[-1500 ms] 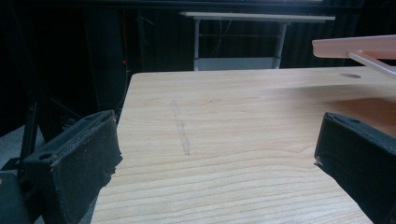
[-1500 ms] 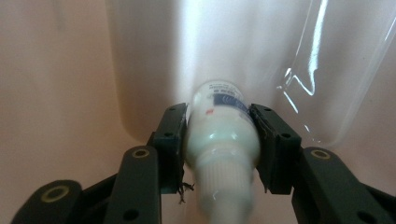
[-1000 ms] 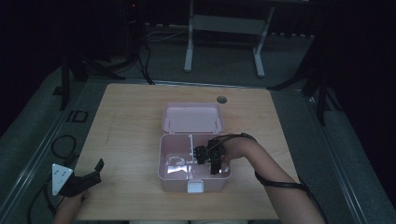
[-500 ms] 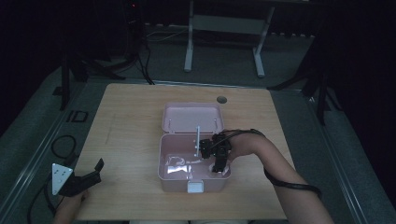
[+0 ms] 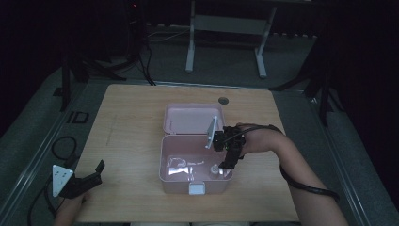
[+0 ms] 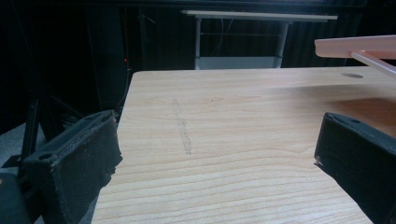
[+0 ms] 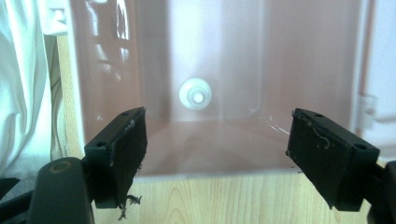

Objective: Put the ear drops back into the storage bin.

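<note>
Hovering at the right rim of the open pink plastic box (image 5: pixel 188 162), the right hand-held gripper (image 5: pixel 229 157) is held wide open, empty. Descent should be centred on the small white round cap (image 7: pixel 195 94) lying on the box floor, seen plainly in the right gripper view. The left hand-held gripper (image 5: pixel 87 181), open and empty, is seen in the high view near the light wooden table (image 5: pixel 127 141) edge.

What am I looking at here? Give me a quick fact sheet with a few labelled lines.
Setting: wooden table in a dark room
Main item: pink box, lid open and lying back
Inside box: small white round piece on the bottom
Right tool: open, at the box's right edge, pointing into it
Left tool: open, holding nothing, near the table's front left corner, apart from the box
Person: forearms enter from the near side, one tool in each hand
</note>
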The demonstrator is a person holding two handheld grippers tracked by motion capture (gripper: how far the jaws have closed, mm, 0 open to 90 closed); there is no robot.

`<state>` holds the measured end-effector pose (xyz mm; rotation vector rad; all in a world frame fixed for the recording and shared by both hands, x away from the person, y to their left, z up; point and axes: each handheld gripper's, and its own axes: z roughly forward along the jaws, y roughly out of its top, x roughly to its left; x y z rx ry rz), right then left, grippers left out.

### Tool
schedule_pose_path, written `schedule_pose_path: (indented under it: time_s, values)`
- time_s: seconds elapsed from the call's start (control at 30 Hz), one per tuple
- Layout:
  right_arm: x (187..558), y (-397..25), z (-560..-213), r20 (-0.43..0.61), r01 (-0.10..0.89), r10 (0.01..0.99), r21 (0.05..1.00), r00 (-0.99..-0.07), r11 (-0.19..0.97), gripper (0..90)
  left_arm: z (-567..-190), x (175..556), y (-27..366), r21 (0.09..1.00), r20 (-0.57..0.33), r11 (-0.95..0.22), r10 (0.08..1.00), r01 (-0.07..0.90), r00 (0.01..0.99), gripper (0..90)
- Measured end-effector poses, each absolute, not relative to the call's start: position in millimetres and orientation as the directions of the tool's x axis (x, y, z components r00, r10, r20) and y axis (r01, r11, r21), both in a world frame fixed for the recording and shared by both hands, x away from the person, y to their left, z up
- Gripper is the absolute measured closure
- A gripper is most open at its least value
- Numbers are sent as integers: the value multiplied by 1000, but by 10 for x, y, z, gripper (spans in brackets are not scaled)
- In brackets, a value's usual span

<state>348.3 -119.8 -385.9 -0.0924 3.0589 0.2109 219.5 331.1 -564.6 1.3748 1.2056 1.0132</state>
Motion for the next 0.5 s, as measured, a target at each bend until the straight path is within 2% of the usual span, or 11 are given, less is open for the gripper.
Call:
schedule_pose_path:
  time_s: [0.27,0.5]
  values:
    - [3487,-1474,-3691,-110,-32,-12,181,-994,983,198,-5645,2194,3310,989,-23,0,988,147,151,4]
    - [3512,-1713,-3721,-109,15,36,195,-993,981,199,-5646,2195,3308,989,-24,2,989,147,149,4]
